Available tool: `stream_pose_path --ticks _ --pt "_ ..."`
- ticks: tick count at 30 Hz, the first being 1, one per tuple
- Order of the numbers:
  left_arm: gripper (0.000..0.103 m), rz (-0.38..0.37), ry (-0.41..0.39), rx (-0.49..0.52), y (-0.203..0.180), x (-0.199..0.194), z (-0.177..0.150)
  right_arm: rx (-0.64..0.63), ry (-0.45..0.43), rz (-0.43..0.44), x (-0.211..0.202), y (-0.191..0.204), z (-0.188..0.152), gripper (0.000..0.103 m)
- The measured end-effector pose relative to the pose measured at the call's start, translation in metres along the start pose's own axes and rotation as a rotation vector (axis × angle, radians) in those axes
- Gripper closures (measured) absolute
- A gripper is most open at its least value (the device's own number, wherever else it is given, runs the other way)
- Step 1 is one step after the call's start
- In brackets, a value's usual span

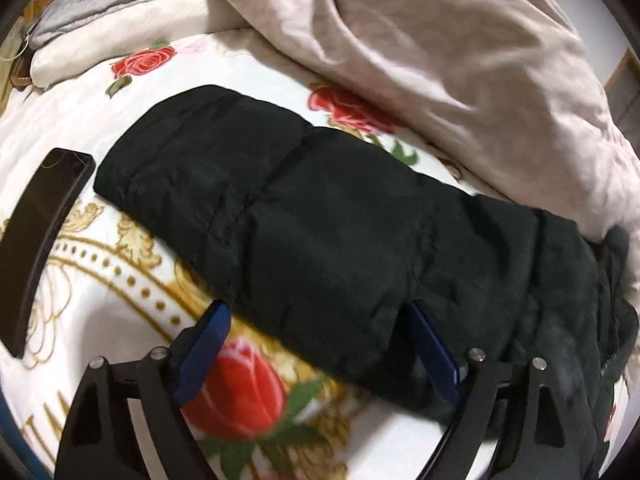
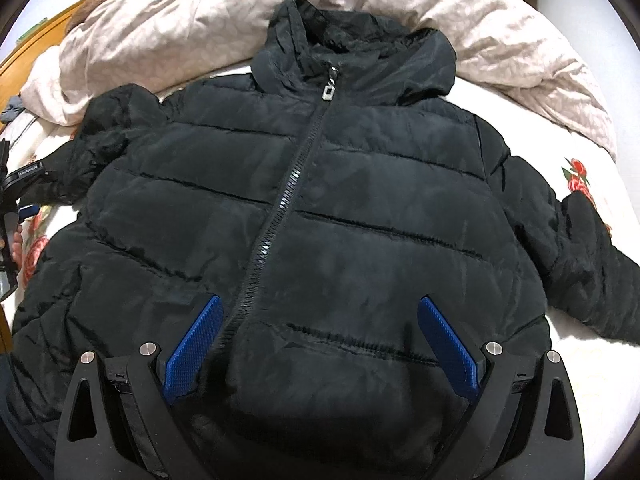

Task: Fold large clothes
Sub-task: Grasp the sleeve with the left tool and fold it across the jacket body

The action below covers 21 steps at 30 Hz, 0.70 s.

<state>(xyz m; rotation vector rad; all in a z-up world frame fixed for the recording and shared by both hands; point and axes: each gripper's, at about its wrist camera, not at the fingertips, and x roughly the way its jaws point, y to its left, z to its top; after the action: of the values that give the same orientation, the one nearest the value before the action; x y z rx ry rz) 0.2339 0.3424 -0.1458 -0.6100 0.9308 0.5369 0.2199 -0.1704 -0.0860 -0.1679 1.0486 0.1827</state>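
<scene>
While the right gripper (image 2: 320, 332) hangs wide open, empty, over the zipped black puffer jacket (image 2: 360, 208), only its view shows the zipper (image 2: 280, 208). Left gripper (image 1: 320, 340), also spread and empty, sees just a sleeve (image 1: 280, 216) on the rose-print blanket (image 1: 120, 280).

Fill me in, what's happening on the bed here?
A person is starting to fold a black puffer jacket lying face up and zipped on a floral bedspread. The left hand-held gripper is open over one sleeve; the right hand-held gripper is open over the jacket's lower front. Neither grips anything, and no fold is made yet. A beige duvet is bunched behind.
</scene>
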Motion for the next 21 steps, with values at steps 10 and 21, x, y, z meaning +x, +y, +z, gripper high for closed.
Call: stream_pose_path --ticks 10,21 --pt "0.079 -0.011 -0.085 0.096 -0.020 -0.014 0.014 0.028 0.032 -0.038 0.006 -0.018 -0.009 0.005" --pt "0.082 -0.220 -0.272 0.263 -0.093 -0.168 0.014 0.108 0.004 -0.043 -0.036 -0.050 -0.035 0.005"
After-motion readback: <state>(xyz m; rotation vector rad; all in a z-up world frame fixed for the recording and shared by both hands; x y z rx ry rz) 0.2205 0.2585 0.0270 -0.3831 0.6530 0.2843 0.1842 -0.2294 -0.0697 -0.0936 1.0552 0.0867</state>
